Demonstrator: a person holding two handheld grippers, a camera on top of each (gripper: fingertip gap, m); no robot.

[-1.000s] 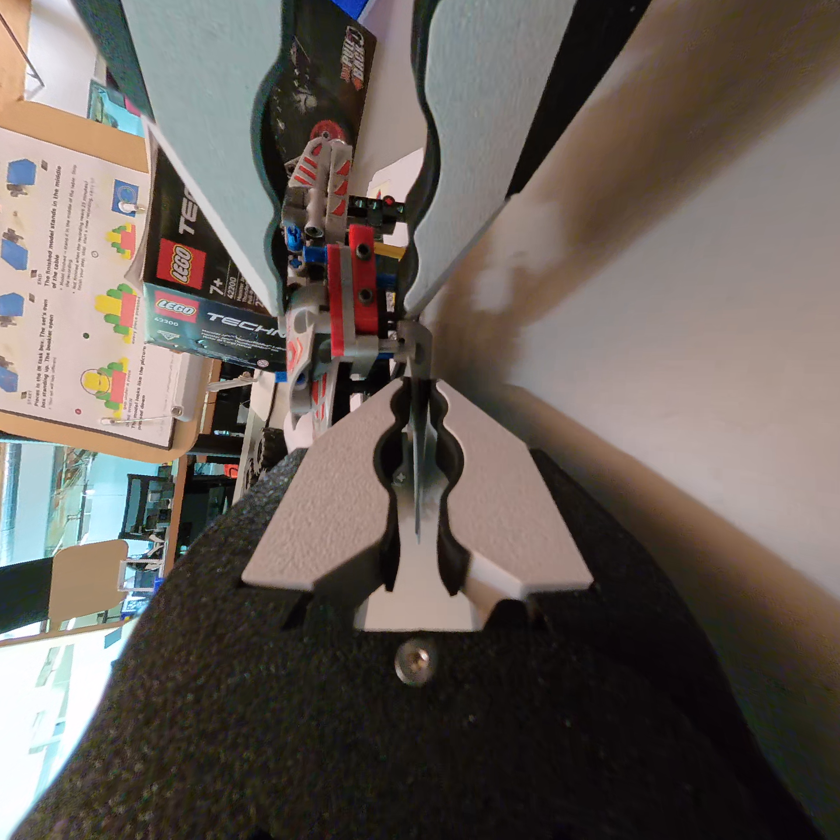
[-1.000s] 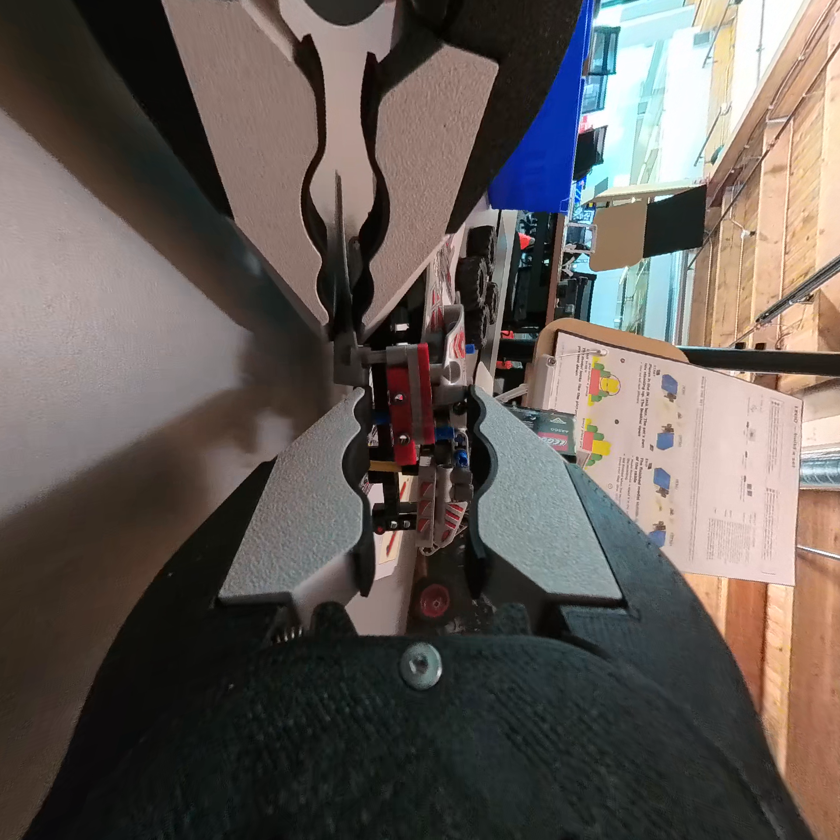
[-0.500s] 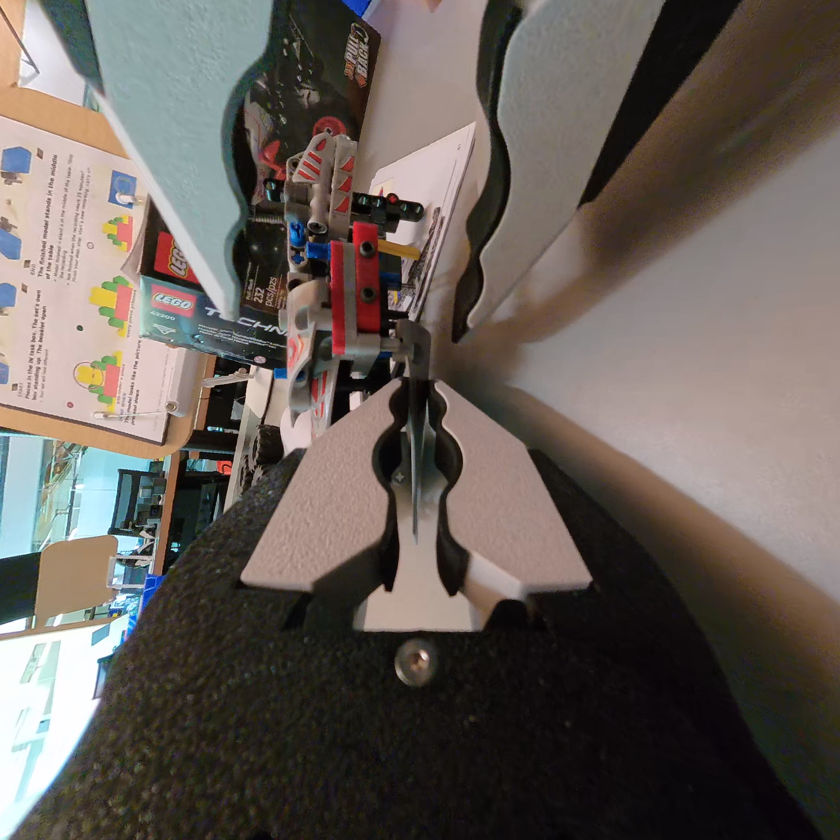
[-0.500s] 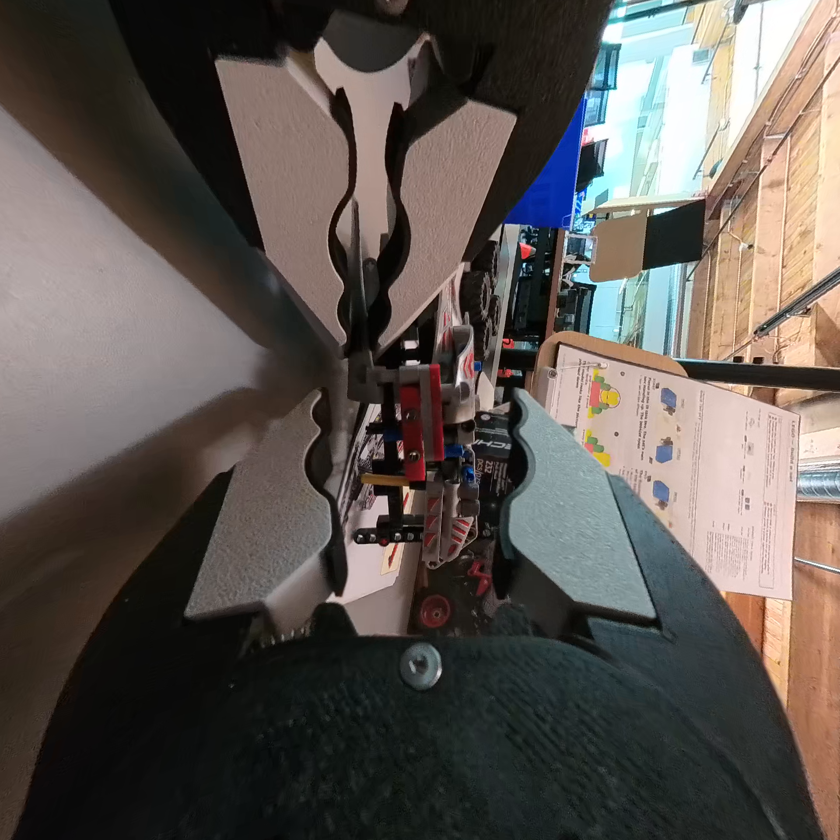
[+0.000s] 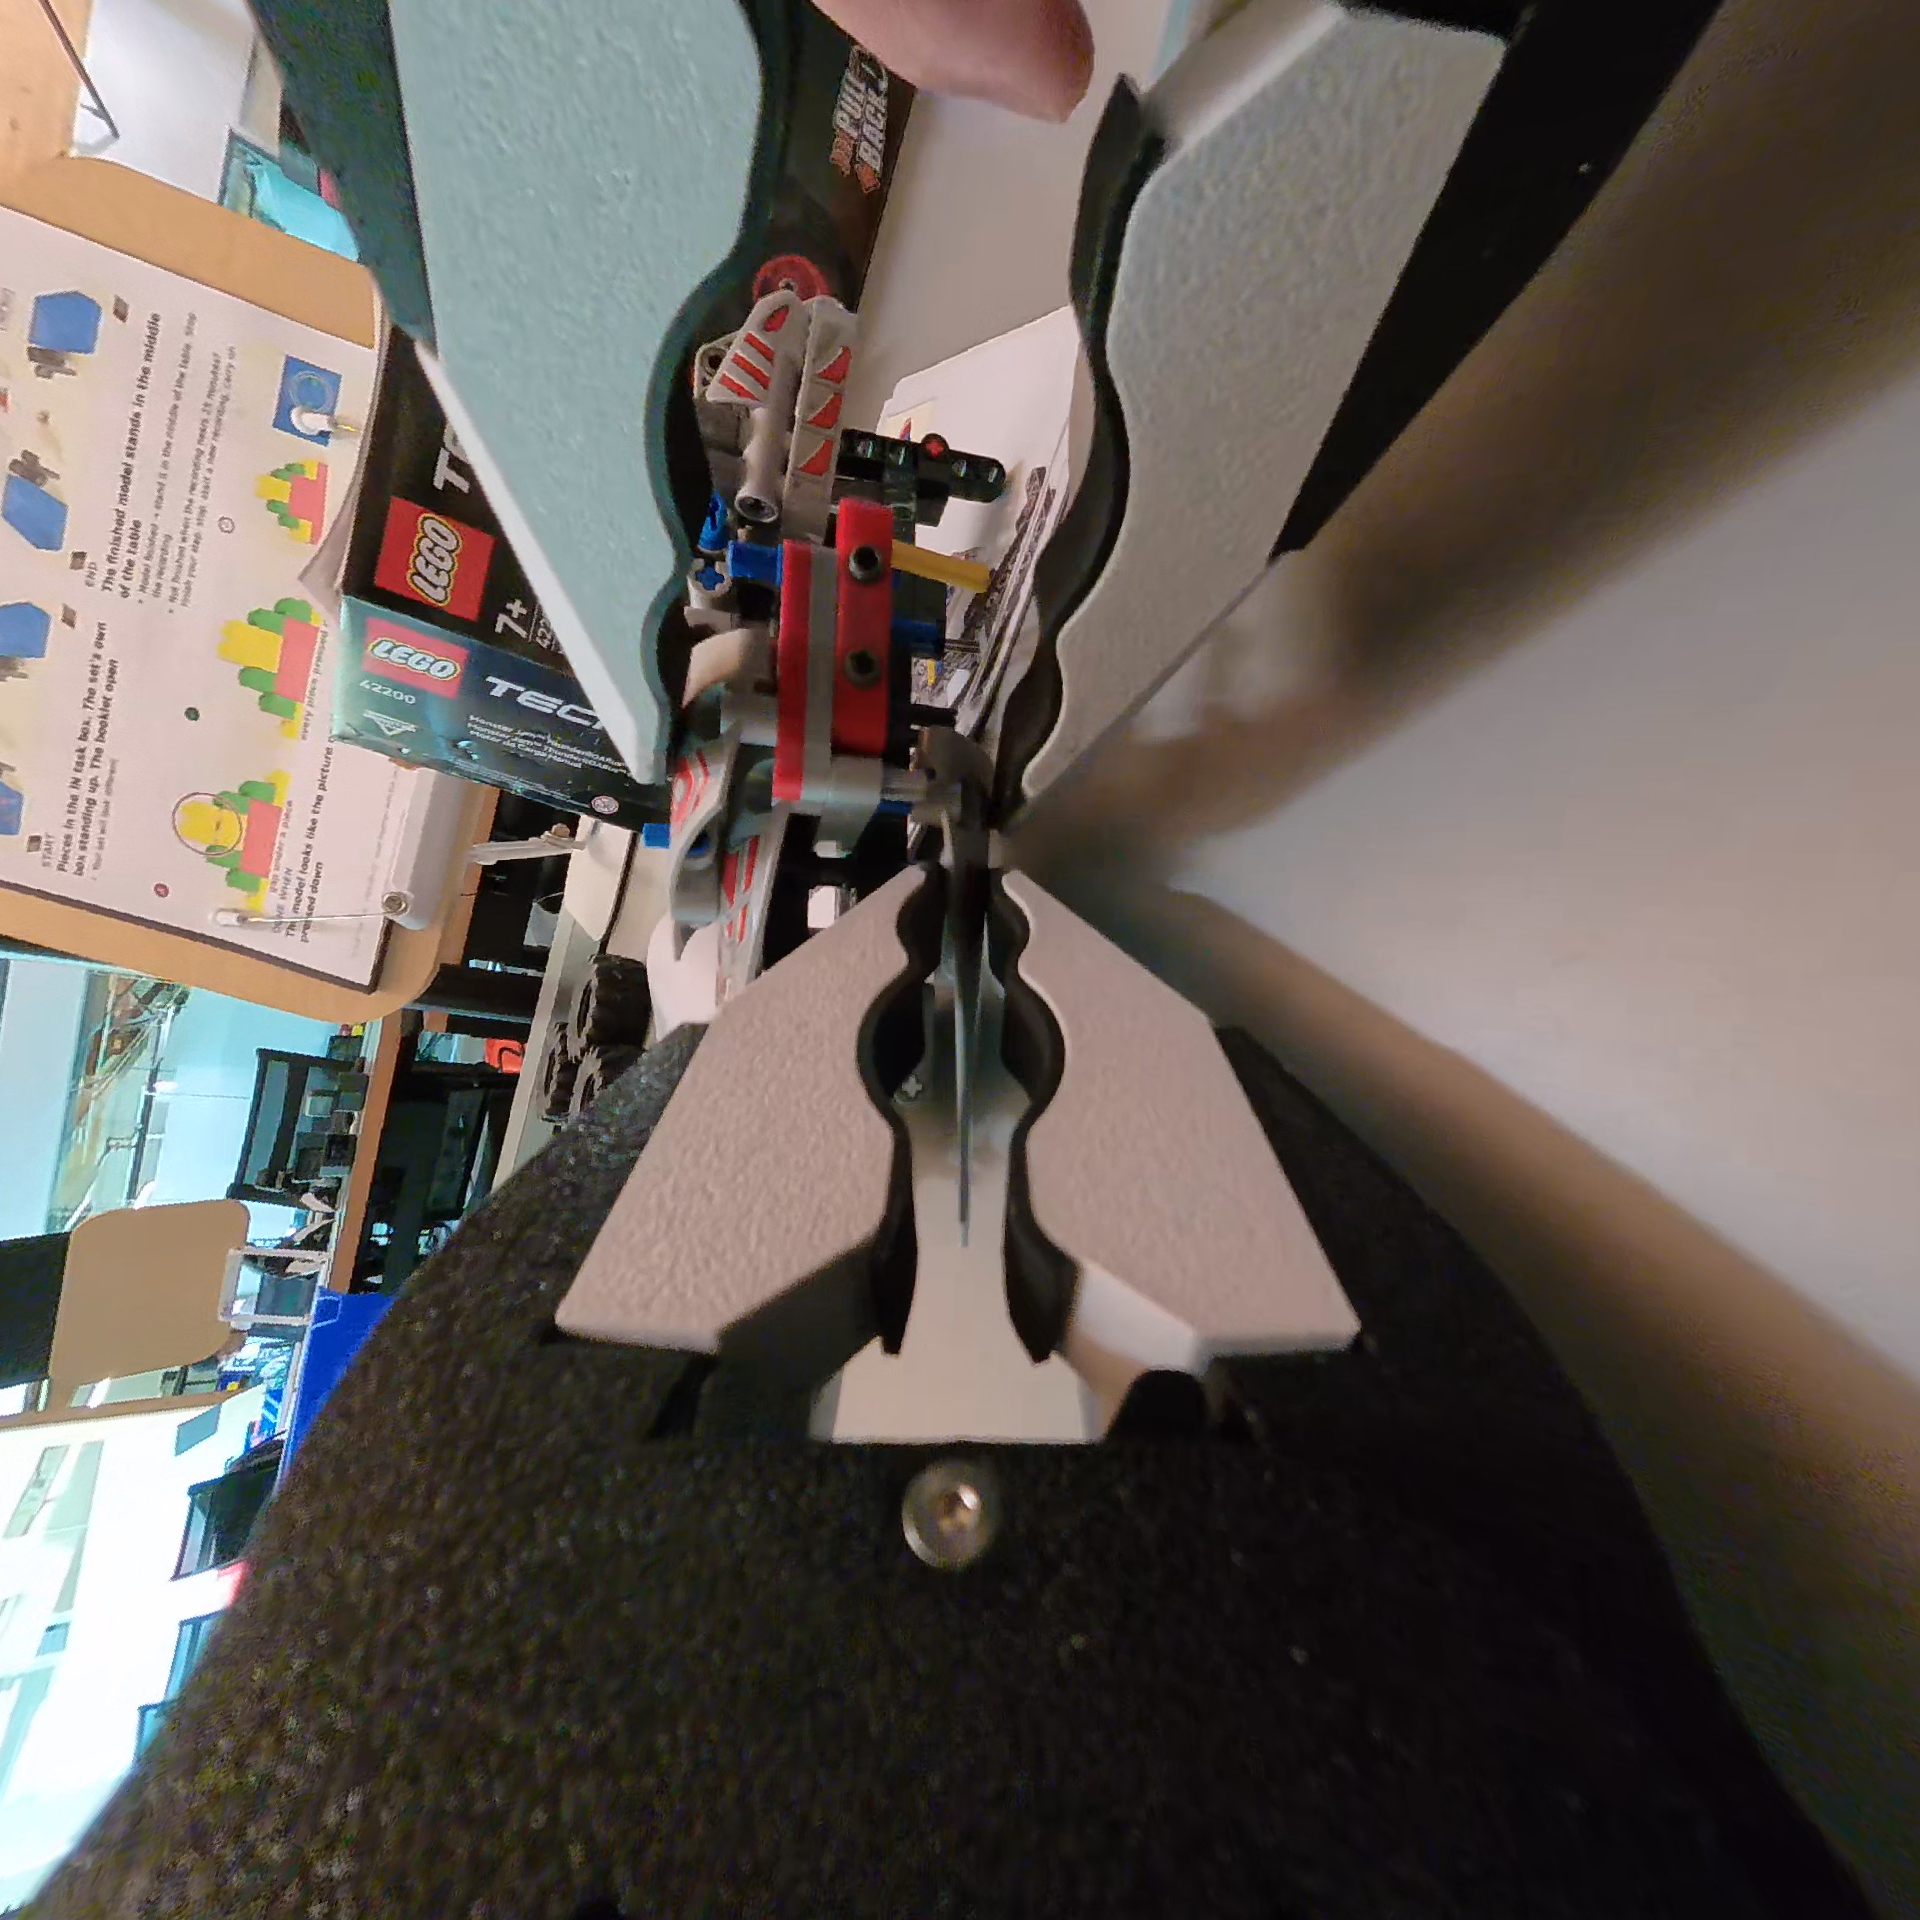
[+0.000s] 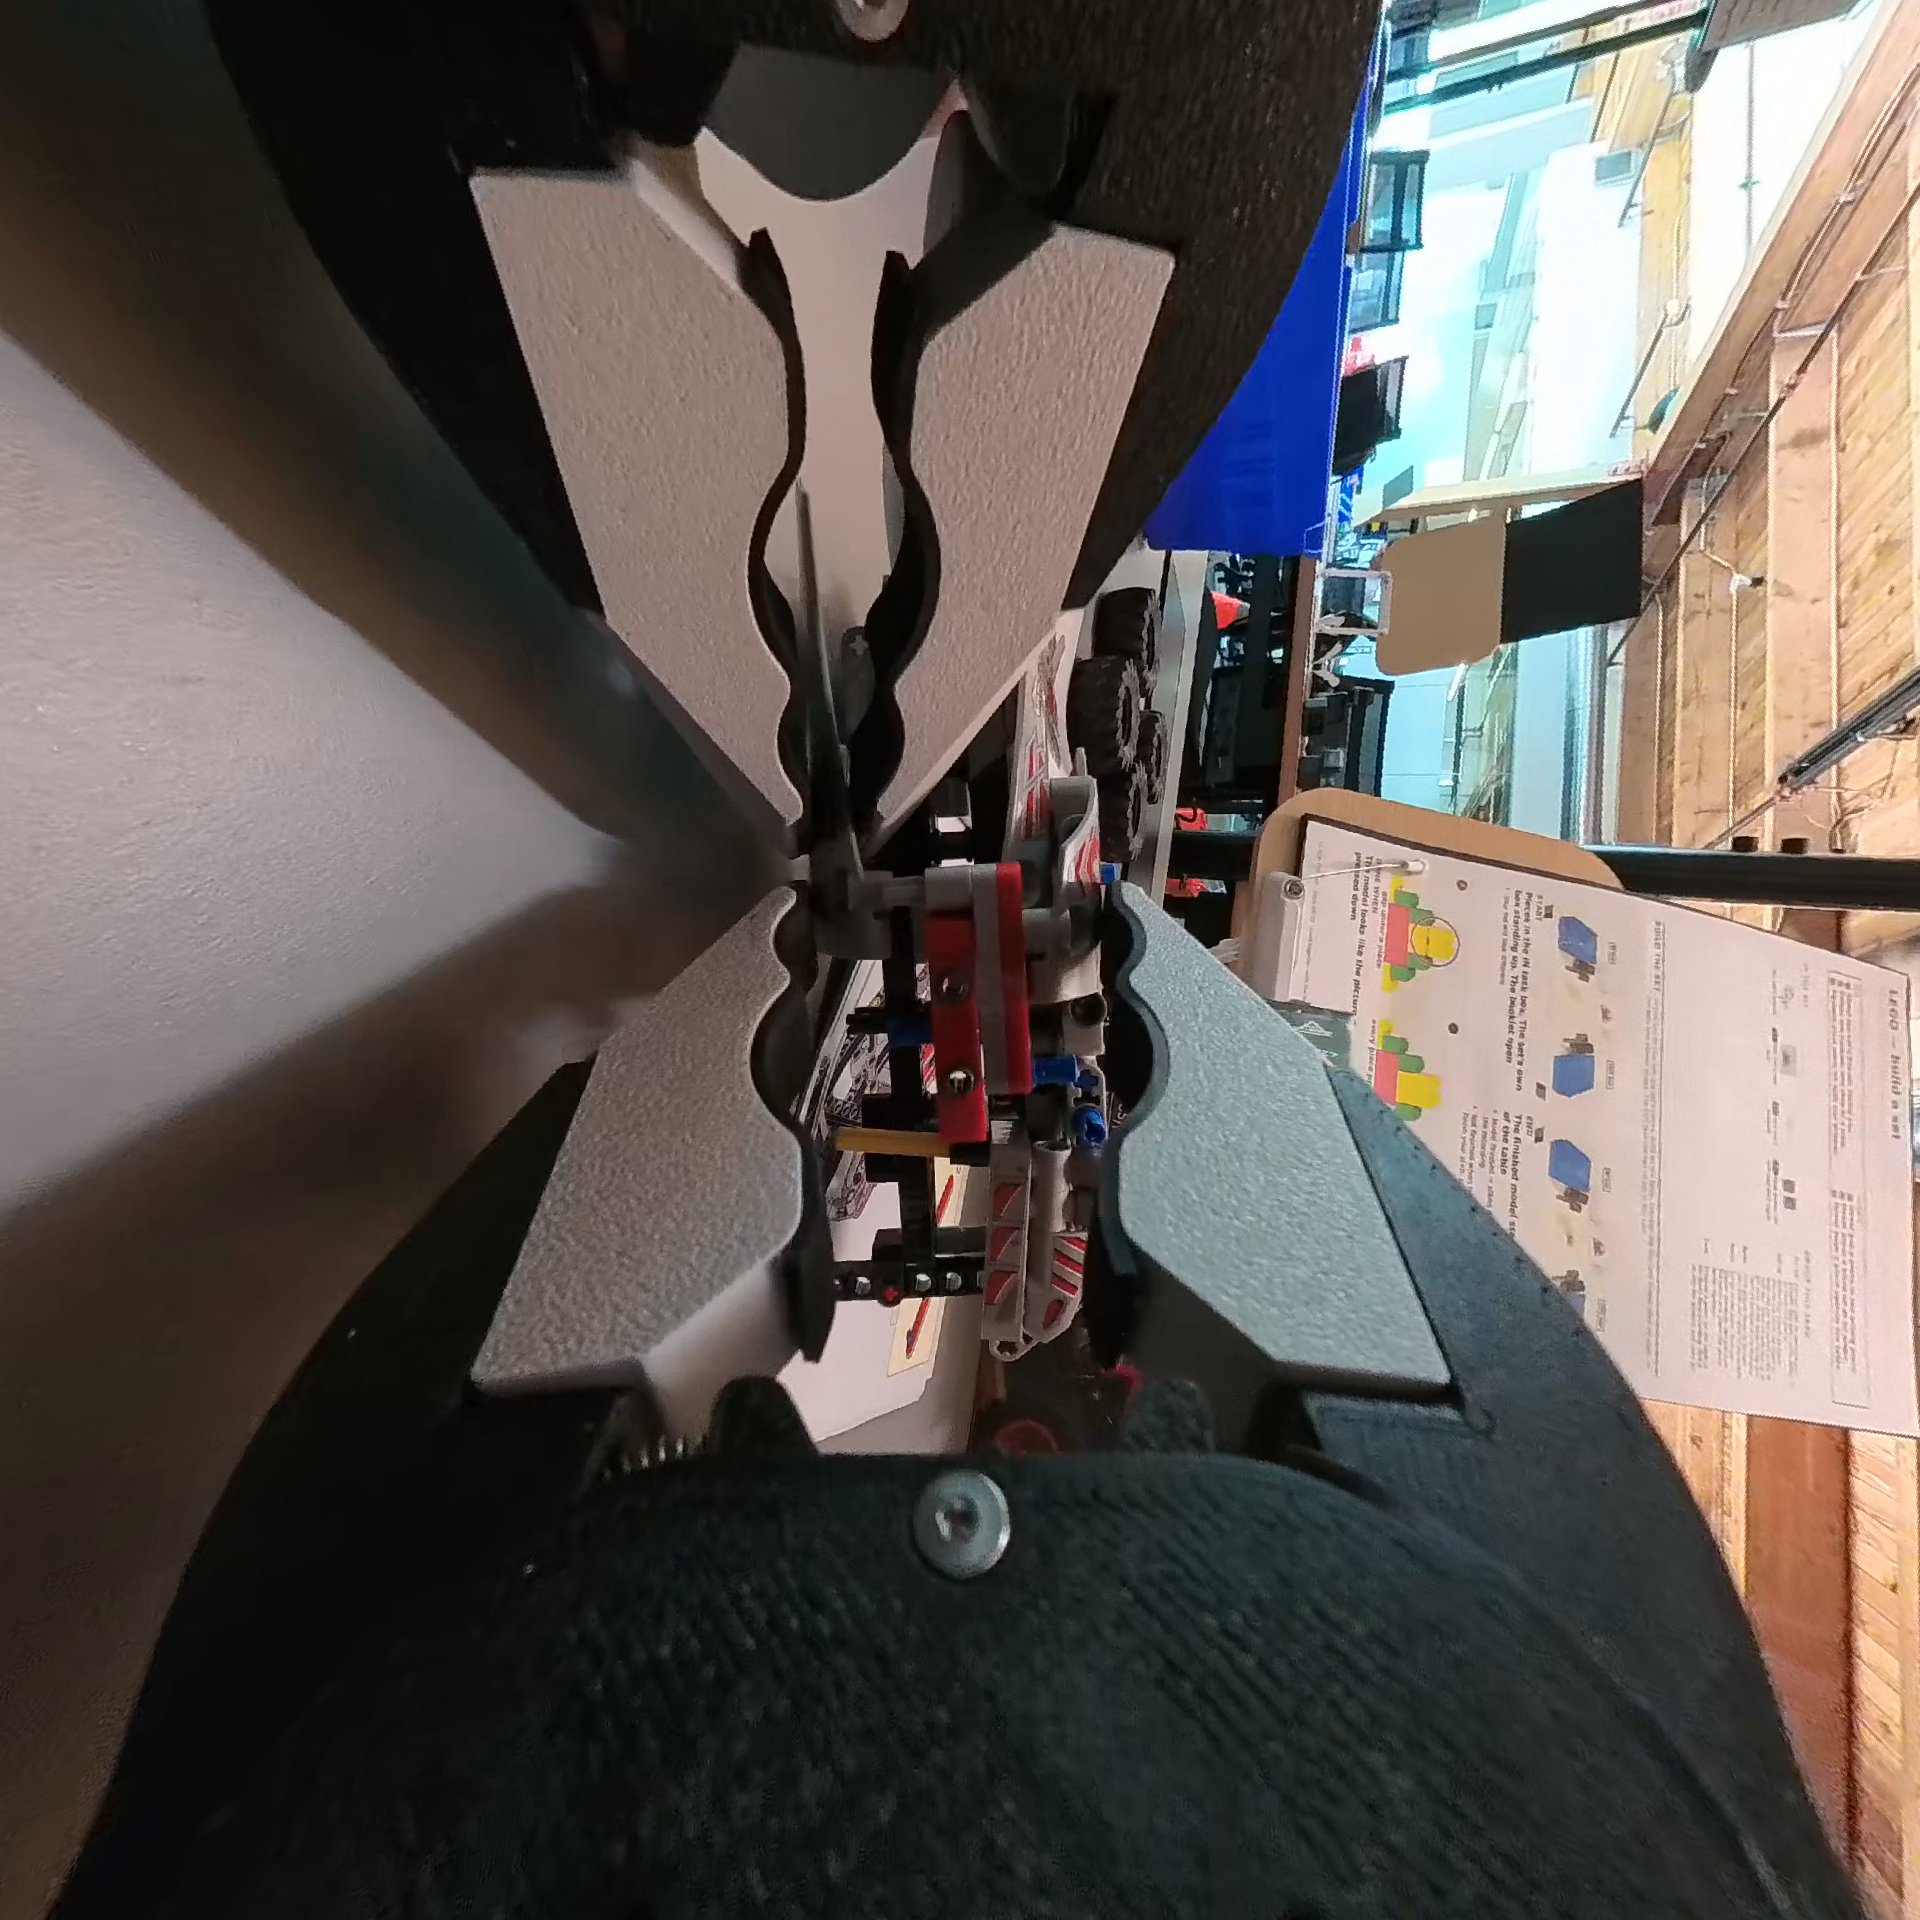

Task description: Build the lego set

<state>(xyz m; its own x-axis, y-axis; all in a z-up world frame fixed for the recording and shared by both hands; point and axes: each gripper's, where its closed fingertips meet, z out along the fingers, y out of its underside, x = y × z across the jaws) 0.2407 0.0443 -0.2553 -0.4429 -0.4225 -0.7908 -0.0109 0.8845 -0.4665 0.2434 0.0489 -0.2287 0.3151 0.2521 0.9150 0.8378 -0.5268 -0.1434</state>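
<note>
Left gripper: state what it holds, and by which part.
The left gripper is shut on the Lego model, pinching the thin grey piece beside its red beams.

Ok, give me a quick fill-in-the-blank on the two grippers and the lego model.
1. The left gripper has its jaws ___ on a thin grey piece at one end of the lego model.
2. The right gripper has its jaws ___, one on each side of the model.
3. The thin axle sticking out of the model is coloured ___.
Missing words: shut; open; yellow.
</note>
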